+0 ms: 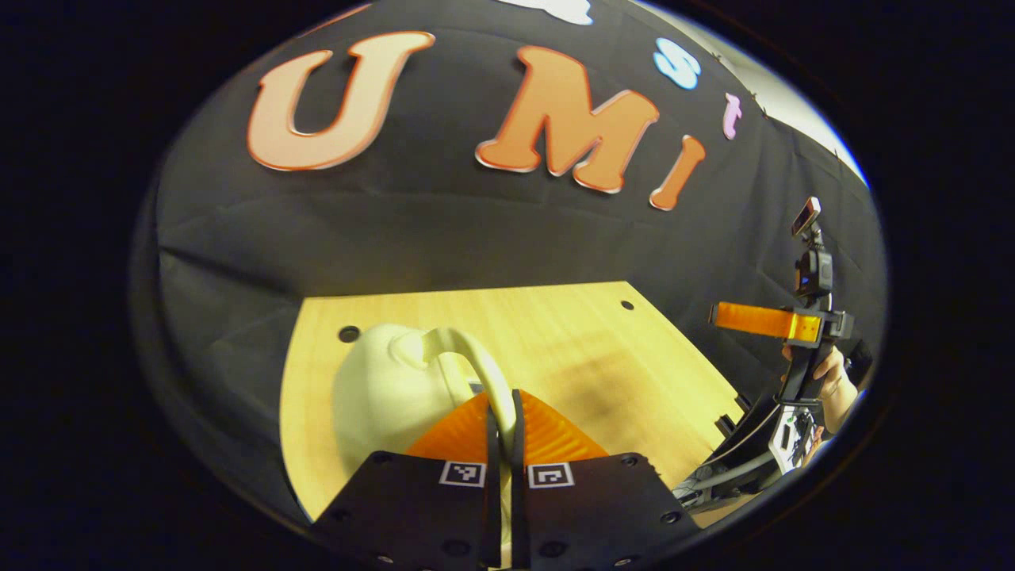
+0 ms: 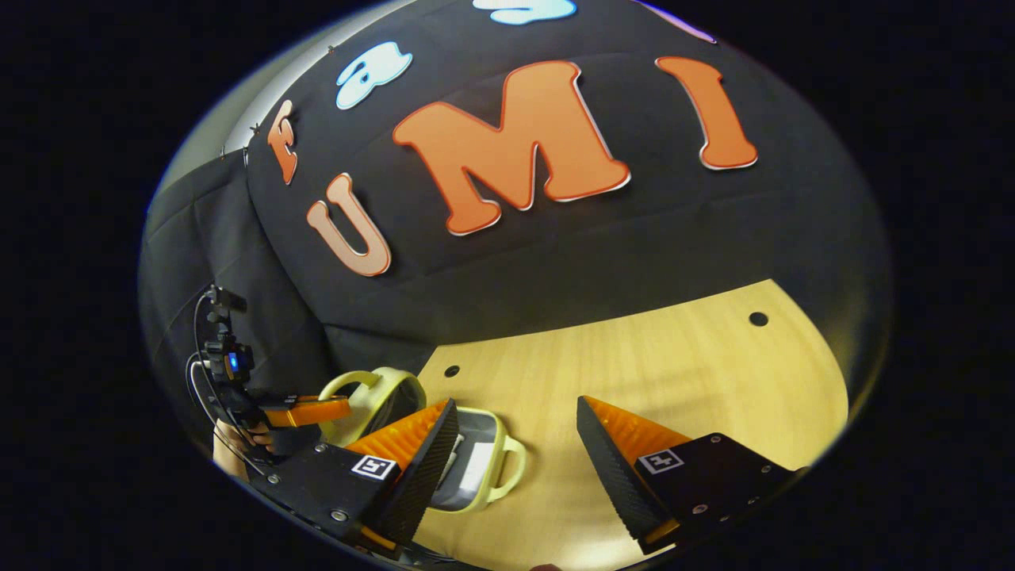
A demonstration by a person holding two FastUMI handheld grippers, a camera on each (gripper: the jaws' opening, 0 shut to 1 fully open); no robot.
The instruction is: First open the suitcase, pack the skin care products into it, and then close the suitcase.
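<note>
So the left gripper (image 1: 504, 420) is pinched tight on the handle (image 1: 484, 369) of the cream suitcase (image 2: 468, 464), lying open near the table's (image 2: 674, 373) left edge. Right gripper (image 2: 515, 444) hangs wide open just beside it.

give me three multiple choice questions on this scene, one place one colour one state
1. Where does the suitcase stand? A on the wooden table B on the floor C on a shelf
2. What colour is its shell? A red B pale yellow C blue
3. How are the right tongs? A shut on a bottle B shut, empty C open
Answers: 1 A, it rests on the wood. 2 B, the shell is pale yellow. 3 C, the fingers gape apart above the table, while the left tongs clamp the lid handle.
</note>
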